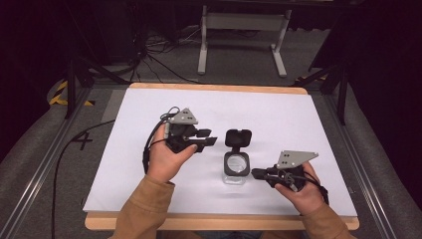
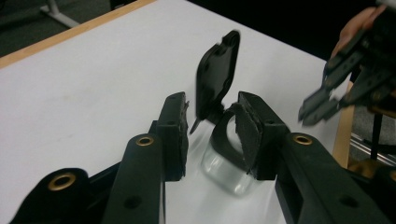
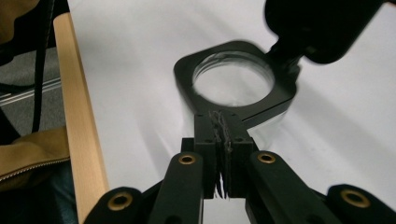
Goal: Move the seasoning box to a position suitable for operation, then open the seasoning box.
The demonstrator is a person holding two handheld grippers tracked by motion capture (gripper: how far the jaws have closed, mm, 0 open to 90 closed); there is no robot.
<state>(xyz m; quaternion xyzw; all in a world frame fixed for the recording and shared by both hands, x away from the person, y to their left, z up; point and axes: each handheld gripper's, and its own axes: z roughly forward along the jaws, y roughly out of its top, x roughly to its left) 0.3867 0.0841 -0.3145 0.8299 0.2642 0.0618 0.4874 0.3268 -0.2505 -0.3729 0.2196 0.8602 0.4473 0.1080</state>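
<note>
Room: dark workspace, with a grey table frame (image 1: pixel 244 30) standing on carpet beyond the bench and cables trailing across the floor.
Surface: a white table top (image 1: pixel 149 124) with a wooden edge is lying bare apart from one item.
Item: a small clear container (image 1: pixel 236 167) with a black square collar and a hinged black lid (image 1: pixel 238 138) is sitting near the middle of the table, slightly toward the person's side; the lid is standing open, tipped back away from the person.
Right gripper: the right gripper (image 1: pixel 259 174) is reaching in from the right at table level; in the right gripper view its jaws are meeting pad to pad, with a corner of the collar (image 3: pixel 236 88) just ahead of them. Whether they are pinching the collar's edge I cannot tell.
Left gripper: the left gripper (image 1: pixel 209 137) is hovering just left of the lid, jaws spread apart and holding nothing; in the left gripper view the lid (image 2: pixel 217 72) is rising between and beyond the two jaws.
Step in hand: apparently steadying the container on the right while the left lines up on the open lid.
Next move, as judged: the left jaws would need to come to the lid and swing it about its hinge, with the base kept from sliding on the smooth table.
</note>
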